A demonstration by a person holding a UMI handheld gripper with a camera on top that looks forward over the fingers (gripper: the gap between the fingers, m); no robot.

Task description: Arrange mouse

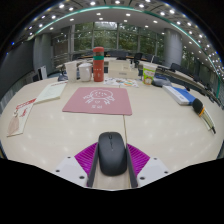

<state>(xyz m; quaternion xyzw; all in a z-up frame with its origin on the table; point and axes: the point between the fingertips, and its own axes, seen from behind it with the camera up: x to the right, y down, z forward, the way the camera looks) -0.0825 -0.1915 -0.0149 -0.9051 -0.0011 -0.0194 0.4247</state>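
The gripper (112, 165) is closed on the mouse (112, 152), which is held by its two sides between the pink pads (86, 156). The mouse looks light, hard and smooth, so it could slip; the sides are likely the best place to hold. The pink mat (98, 100) lies beyond on the table (160, 125).

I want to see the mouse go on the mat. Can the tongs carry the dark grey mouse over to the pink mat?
Probably yes. The dark grey computer mouse sits between the tongs, and the wooden table looks bare between it and the pink square mouse mat ahead.
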